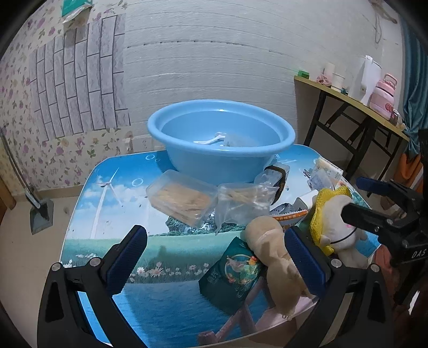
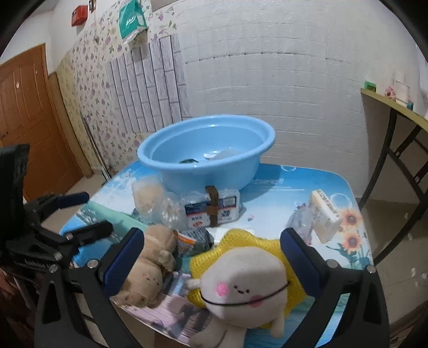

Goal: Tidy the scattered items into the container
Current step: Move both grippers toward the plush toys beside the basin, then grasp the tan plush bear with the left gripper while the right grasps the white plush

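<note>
Between the right tool's (image 2: 211,257) wide blue ribbed pads, a round white plush (image 2: 240,281) on yellow mesh; left tool (image 1: 215,254) likewise wide.

A wooden door (image 2: 25,112) stands far left, beside floral wallpaper (image 2: 83,80). A teal tissue pack (image 2: 132,18) hangs high on it. At far right, a side table (image 1: 345,93) carries a pink jug (image 1: 383,93) and white cups (image 1: 337,80).
</note>
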Motion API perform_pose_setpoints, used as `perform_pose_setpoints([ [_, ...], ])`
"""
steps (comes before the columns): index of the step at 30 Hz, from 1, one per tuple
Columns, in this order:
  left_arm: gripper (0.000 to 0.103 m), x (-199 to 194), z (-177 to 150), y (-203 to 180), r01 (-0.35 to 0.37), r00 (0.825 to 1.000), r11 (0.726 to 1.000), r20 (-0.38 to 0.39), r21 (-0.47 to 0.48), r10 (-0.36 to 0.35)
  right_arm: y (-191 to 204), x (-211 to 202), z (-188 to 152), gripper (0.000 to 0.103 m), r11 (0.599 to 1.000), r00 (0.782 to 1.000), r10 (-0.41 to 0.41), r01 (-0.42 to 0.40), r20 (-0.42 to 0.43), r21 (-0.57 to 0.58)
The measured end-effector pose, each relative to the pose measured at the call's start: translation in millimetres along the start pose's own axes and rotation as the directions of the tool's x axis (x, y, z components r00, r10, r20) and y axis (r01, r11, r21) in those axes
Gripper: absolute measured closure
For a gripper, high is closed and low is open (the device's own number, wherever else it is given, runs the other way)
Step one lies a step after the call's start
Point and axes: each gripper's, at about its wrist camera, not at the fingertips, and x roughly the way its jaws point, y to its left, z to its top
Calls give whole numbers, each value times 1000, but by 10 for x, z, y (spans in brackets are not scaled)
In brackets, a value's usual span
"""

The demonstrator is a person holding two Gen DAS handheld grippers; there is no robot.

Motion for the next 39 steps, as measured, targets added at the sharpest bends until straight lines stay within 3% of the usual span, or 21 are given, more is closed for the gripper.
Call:
perform_pose_setpoints([
  [8,0,-25,-40,38,8,1000,1000,7,-15,-8,-87,-107,-101,0,998,998,-69,69,-6,4],
  [15,0,-12,-111,22,22,1000,1000,-14,-9,-22,-222,-43,-227,7,997,996,-54,57,-67,43],
  [21,0,46,-138,-25,28,999,1000,-38,4,-28,-228,-46,-285,7,998,996,-38,42,-78,49],
  [26,0,75,-149,-123,83,995,997,-61,-4,-83,-233,-28,-287,7,997,995,-40,45,-94,58],
  [31,0,154,-192,-360,144,985,989,-103,37,-139,-242,-1,-298,7,997,994,-33,39,-104,63],
  [39,0,317,-295,-652,156,976,980,-171,127,-133,-276,21,-331,7,997,992,-32,40,-119,66],
])
